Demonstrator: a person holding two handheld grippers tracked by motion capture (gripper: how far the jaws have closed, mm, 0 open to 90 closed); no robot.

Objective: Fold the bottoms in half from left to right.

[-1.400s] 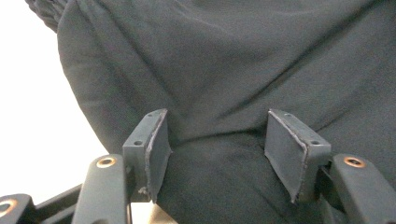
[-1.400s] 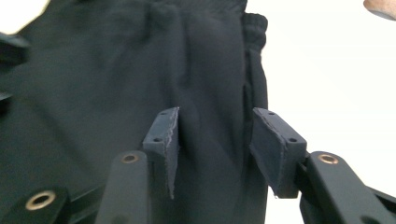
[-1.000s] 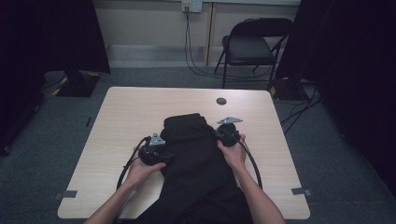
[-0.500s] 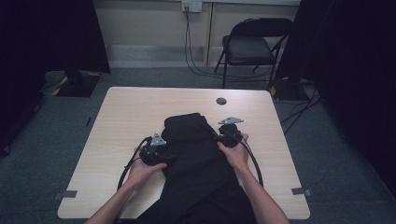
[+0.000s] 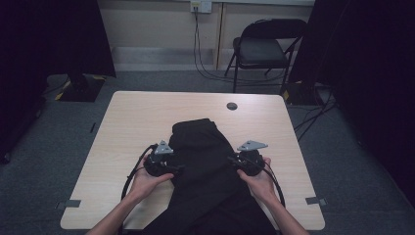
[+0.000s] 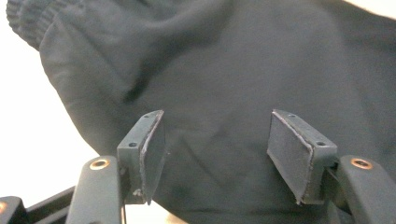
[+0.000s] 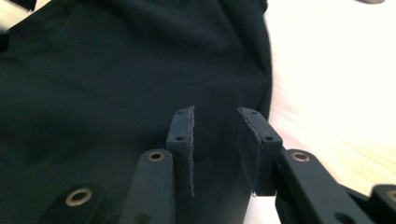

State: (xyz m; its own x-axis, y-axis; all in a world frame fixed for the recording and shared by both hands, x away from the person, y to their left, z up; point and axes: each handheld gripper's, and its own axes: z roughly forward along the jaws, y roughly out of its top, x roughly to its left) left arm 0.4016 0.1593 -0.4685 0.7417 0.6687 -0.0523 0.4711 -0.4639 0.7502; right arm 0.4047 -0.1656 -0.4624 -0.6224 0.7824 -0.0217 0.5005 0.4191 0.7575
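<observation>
The wooden table (image 5: 137,127) carries a black garment (image 5: 203,161) in its middle — the long axis runs from the person toward the far edge. The left gripper (image 6: 215,154) stands wide over the cloth; the right gripper (image 7: 217,149) is narrower at the garment's edge — probably both prepare to pinch the sides.
</observation>
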